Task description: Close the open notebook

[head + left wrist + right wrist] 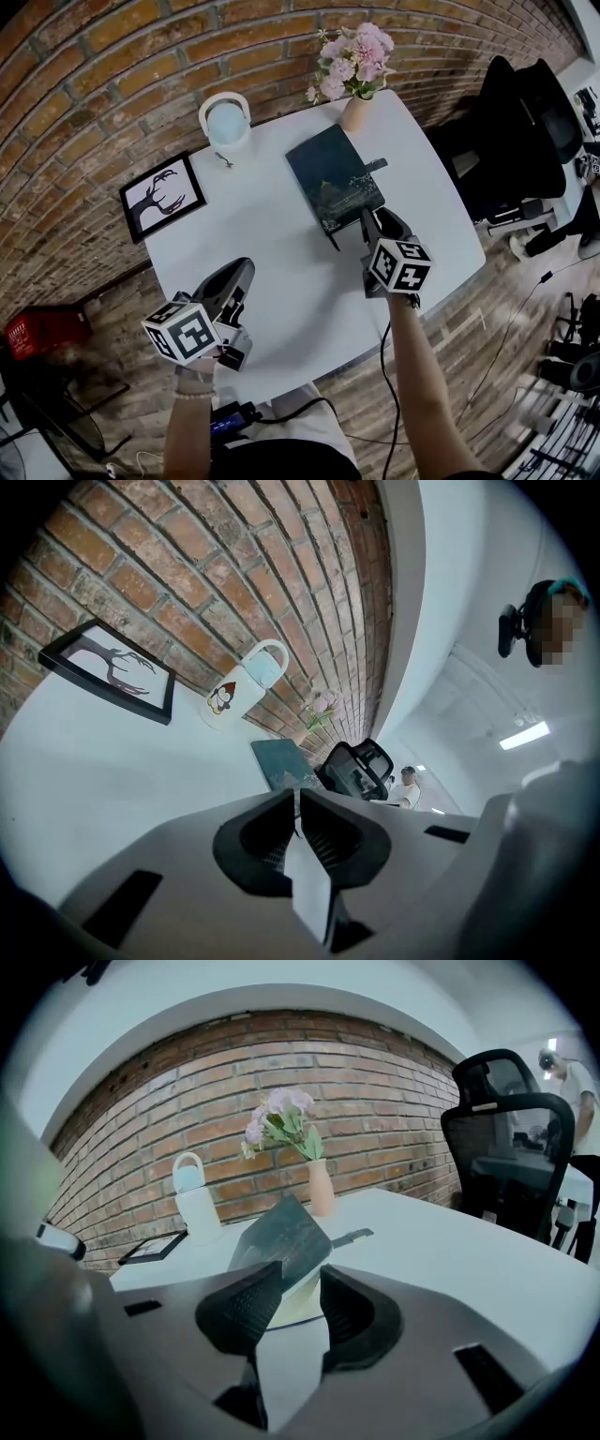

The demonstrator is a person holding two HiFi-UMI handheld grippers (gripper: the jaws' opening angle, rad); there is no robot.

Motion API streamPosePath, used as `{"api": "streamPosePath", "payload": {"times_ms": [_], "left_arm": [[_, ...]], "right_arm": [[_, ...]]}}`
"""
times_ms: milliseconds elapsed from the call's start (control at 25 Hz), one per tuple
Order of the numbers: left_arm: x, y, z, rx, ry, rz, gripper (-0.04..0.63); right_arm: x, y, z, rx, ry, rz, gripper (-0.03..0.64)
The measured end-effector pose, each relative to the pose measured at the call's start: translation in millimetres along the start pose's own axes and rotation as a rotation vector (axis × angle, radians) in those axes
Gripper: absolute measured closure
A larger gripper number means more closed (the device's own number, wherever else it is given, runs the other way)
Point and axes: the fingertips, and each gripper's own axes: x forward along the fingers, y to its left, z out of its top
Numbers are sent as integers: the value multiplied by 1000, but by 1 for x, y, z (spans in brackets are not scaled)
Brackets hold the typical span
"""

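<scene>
Head view: the right claw [371, 223] covers the near corner of the notebook [333, 176], so we cannot tell contact there. Right gripper view: jaws spread and pinching nothing, with the dark cover tilted up over pale pages just at their tips. The notebook lies on the white surface [281, 253], near the vase [355, 112]. The left claw [297, 794] is pressed together, empty, well apart from the notebook.

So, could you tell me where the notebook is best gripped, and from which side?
Probably the near edge of the cover: in the right gripper view it stands tilted up off the pages, a thin lip the jaws can straddle. Come from the person's side, where the right gripper sits with jaws apart.
</scene>
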Motion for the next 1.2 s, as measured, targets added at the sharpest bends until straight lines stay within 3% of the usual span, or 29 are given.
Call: {"api": "streamPosePath", "payload": {"times_ms": [320, 560, 800, 920, 1200], "left_arm": [[-1, 1, 2, 8, -1, 2, 561], [-4, 0, 3, 20, 3, 0, 561], [-8, -4, 7, 50, 2, -9, 561], [-12, -11, 12, 83, -6, -20, 566], [-30, -39, 28, 218, -45, -47, 575]], "right_arm": [[10, -13, -15, 76, 79, -45, 467], [12, -27, -26, -21, 136, -153, 437], [2, -23, -19, -22, 88, -184, 445], [-14, -11, -12, -26, 34, -201, 534], [-59, 46, 13, -108, -75, -173, 568]]}}
